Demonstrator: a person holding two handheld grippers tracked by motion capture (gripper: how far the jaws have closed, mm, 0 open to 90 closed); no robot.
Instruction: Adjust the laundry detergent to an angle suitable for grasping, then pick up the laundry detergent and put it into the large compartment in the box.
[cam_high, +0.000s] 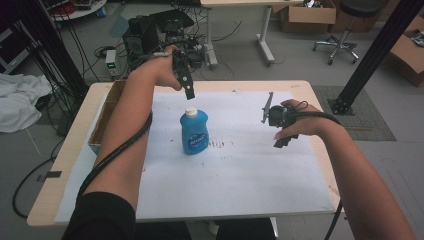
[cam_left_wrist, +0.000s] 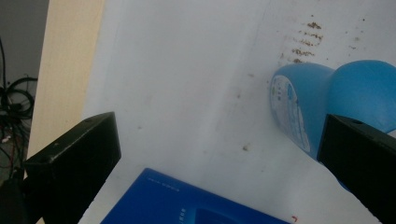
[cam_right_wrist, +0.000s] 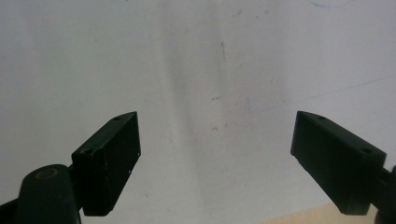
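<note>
A blue bottle (cam_high: 194, 132) with a white cap stands upright on the white sheet (cam_high: 240, 170) near the table's middle. My left gripper (cam_high: 189, 93) hangs just above and behind the cap, jaws pointing down. In the left gripper view its jaws stand wide open (cam_left_wrist: 219, 140) with bare sheet between them; the blue bottle (cam_left_wrist: 303, 100) lies beside the right jaw, apart from the pads. My right gripper (cam_high: 281, 141) hovers over the sheet's right side, and in its own view it is open (cam_right_wrist: 215, 135) over plain white paper.
An open cardboard box (cam_high: 107, 112) sits along the table's left edge (cam_high: 70, 150). Brown specks (cam_high: 220, 145) mark the sheet right of the bottle. A flat blue printed shape (cam_left_wrist: 187, 200) lies at the bottom of the left gripper view. Cables and equipment crowd the floor beyond the table.
</note>
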